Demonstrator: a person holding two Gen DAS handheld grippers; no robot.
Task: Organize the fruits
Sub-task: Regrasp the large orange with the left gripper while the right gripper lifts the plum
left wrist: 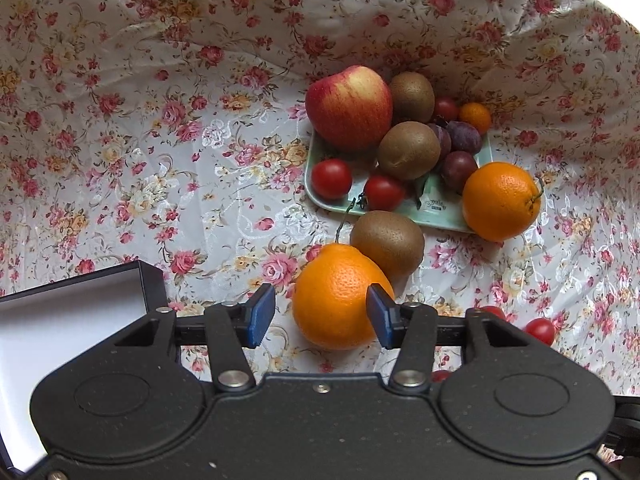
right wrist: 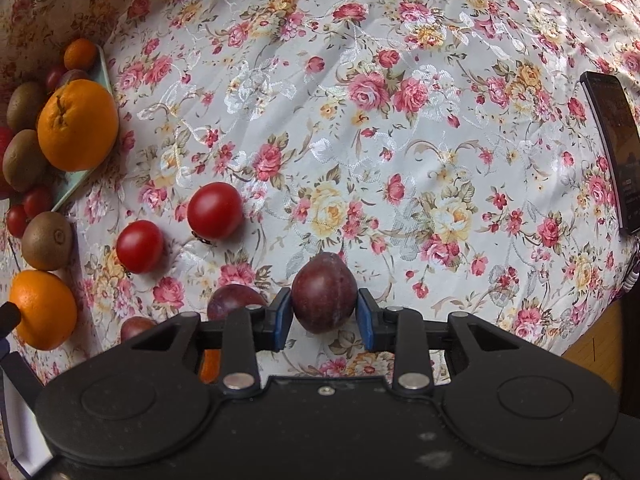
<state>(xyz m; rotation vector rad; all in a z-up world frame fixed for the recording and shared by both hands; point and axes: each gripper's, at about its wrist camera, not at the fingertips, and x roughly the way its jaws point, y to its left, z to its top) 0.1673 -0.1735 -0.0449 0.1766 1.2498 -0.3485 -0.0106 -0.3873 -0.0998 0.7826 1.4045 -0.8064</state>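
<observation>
Green tray, small unreadable print, right claw gripping plum

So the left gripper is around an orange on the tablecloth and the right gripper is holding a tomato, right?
Not quite: the right gripper holds a dark purple plum, not a tomato, as the right wrist view shows. The left gripper is indeed around an orange.

We see a glossy, woven floral cloth with shiny embroidered patches. The oranges have dimpled, slightly shiny peel; the kiwis look matt and fuzzy. Tomatoes are smooth and glossy, the plum dull-sheened. The tray looks glazed. Each tool is matt black plastic with metal pins.
</observation>
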